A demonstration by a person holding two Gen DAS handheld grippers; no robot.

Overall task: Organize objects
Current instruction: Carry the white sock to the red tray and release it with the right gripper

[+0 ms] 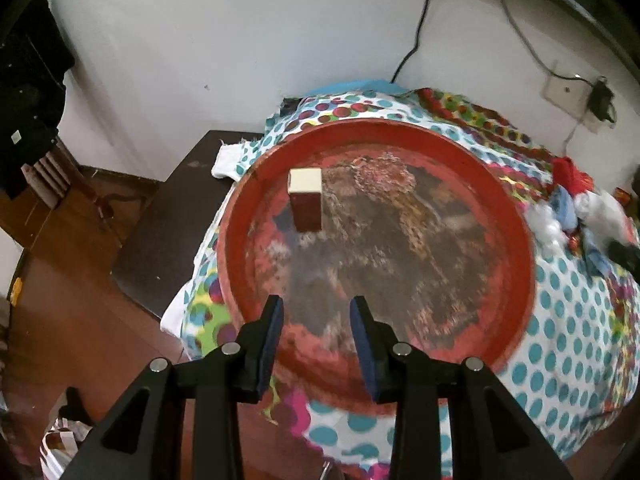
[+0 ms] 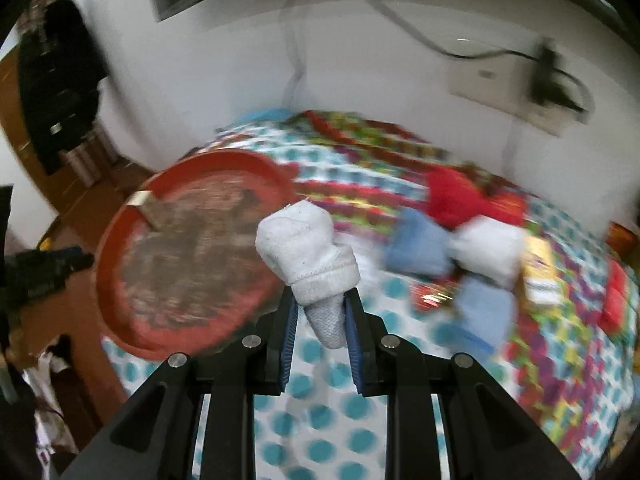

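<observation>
A: Sock [image 2: 306, 248], white and rolled, sits pinched between the pads of the right gripper [image 2: 320, 304], lifted clear above the dotted cloth [image 2: 320, 412]. Its thick end sticks out past the fingertips; the thin end hangs back between the jaws.

B: And the left gripper [image 1: 316, 312]?

A: Released, with nothing between its blue pads [image 1: 276, 320]. It hangs over the near rim of the red tray [image 1: 516, 240], pointing down into it.

B: What lies in the tray?

A: One small box [image 1: 306, 204], cream on top and brown on the side, standing upright at the far left of the tray's floor. The rest of that floor is a worn brown pattern, bare.

B: Where is the tray against the sock?

A: In the right wrist view the tray [image 2: 120, 240] lies left of the sock, on the same cloth, with the box [image 2: 150, 208] at its far edge. The left gripper shows as a dark shape at that view's left edge.

B: What else is on the cloth?

A: A heap to the right, all blurred: a red bundle [image 2: 456, 196], a blue roll [image 2: 416, 244], a white roll [image 2: 492, 248], a second blue piece [image 2: 484, 308], and a yellow packet [image 2: 540, 264]. They lie close together, some touching; I cannot tell which overlap.

B: Behind?

A: A white wall [image 1: 200, 40] with a cable [image 1: 420, 20] and a plugged socket [image 1: 600, 100].
</observation>
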